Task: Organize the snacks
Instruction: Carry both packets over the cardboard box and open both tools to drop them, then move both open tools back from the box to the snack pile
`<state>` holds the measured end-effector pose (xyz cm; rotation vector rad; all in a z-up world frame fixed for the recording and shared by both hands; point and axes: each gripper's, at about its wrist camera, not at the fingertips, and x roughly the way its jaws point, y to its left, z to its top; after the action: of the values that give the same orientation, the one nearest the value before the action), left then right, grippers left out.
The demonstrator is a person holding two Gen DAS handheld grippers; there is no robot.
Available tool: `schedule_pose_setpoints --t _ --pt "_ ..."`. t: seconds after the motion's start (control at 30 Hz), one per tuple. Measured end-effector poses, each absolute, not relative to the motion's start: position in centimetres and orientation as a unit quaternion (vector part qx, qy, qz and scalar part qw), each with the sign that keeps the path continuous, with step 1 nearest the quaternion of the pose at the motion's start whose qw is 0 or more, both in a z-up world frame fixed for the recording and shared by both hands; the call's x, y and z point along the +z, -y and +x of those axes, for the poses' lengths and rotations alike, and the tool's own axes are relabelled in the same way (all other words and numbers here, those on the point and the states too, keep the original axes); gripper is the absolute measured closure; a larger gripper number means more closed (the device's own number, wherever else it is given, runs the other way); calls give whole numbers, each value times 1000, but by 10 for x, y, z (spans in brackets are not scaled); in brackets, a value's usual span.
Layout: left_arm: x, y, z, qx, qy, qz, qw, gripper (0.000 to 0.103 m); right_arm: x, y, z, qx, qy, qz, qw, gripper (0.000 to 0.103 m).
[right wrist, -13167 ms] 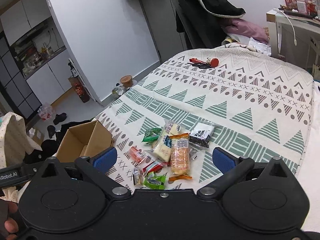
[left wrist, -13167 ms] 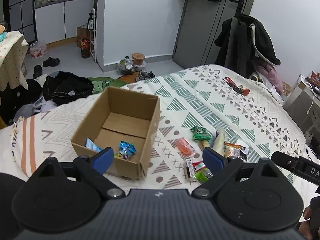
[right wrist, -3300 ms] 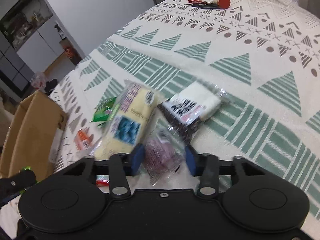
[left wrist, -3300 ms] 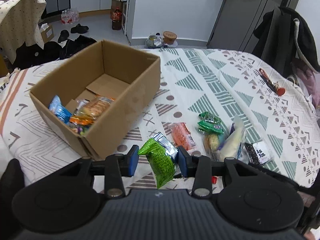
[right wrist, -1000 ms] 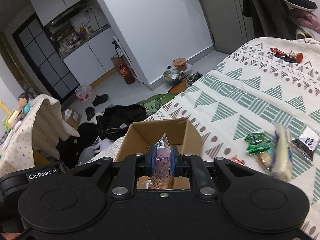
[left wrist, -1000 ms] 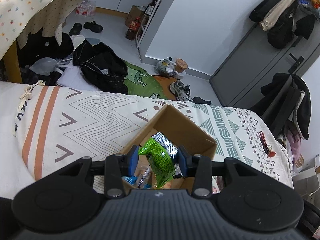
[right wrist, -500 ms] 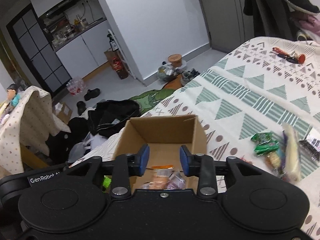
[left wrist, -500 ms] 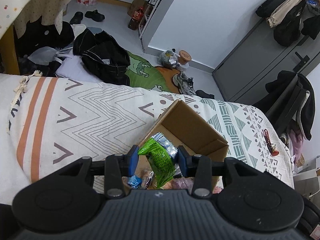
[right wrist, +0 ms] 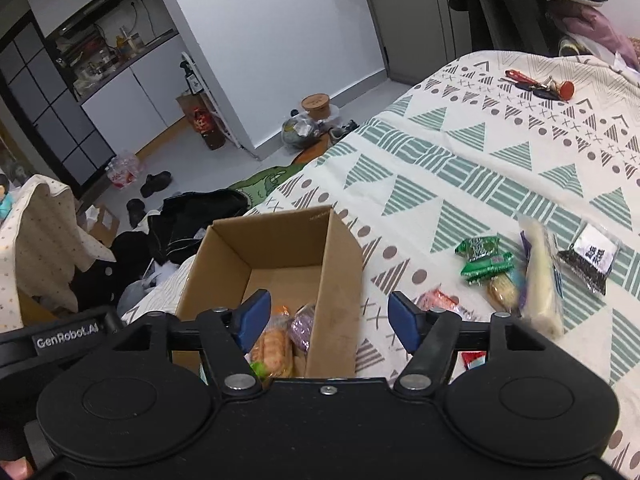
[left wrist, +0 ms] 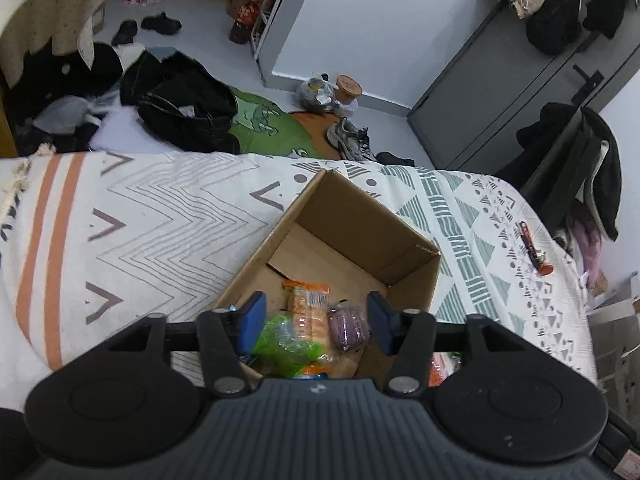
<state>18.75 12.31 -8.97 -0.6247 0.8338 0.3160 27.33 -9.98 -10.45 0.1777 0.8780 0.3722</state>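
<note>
A brown cardboard box [left wrist: 404, 276] [right wrist: 340, 264] sits on the patterned bedspread. My left gripper [left wrist: 316, 320] hangs open above its near end. Below it a blurred green packet [left wrist: 286, 340] lies loose in the box beside an orange cracker pack [left wrist: 308, 312] and a purple snack [left wrist: 348, 326]. My right gripper [right wrist: 328, 318] is also open over the box's near corner, nothing between its fingers; the cracker pack [right wrist: 274, 350] and purple snack [right wrist: 302, 326] show below. More snacks lie right of the box: a green packet [right wrist: 482, 258], a long pale pack [right wrist: 540, 280], a black-and-white pouch [right wrist: 590, 258], a red packet [right wrist: 440, 302].
Red-handled keys [right wrist: 536, 84] lie at the far side of the bedspread [right wrist: 500, 152]. Beyond the bed's edge the floor holds dark clothes [left wrist: 180, 108], shoes [left wrist: 352, 140] and a green mat [left wrist: 272, 124]. A draped table [right wrist: 36, 240] stands at left.
My left gripper has opened and the green packet has dropped into the box. The right gripper, which let go the purple snack half a second ago, has opened wider.
</note>
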Motion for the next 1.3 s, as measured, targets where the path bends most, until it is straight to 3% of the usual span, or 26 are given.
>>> schedule_pose_setpoints --t 0.07,0.13,0.27,0.4,0.63,0.77,1.3 --pt "-87 -119 185 159 -393 -285 859 28 -104 103 270 181 -422 84 885 37" --pt "-83 -115 183 166 -392 -280 861 22 -104 108 268 181 -423 85 884 36" --pt "-81 -113 181 178 -407 -283 850 20 -106 119 265 176 -428 90 882 35" --pt "-79 -106 174 190 -407 -275 850 17 -107 132 260 168 -427 93 884 27" --pt "-69 -85 167 179 -389 -257 866 0 -105 154 250 166 -416 84 890 16" --pt "-64 -70 165 171 -384 -241 875 0 -106 169 245 165 -406 80 895 10" --pt "-56 -16 160 169 -374 -191 892 0 -104 240 233 133 -382 65 912 6"
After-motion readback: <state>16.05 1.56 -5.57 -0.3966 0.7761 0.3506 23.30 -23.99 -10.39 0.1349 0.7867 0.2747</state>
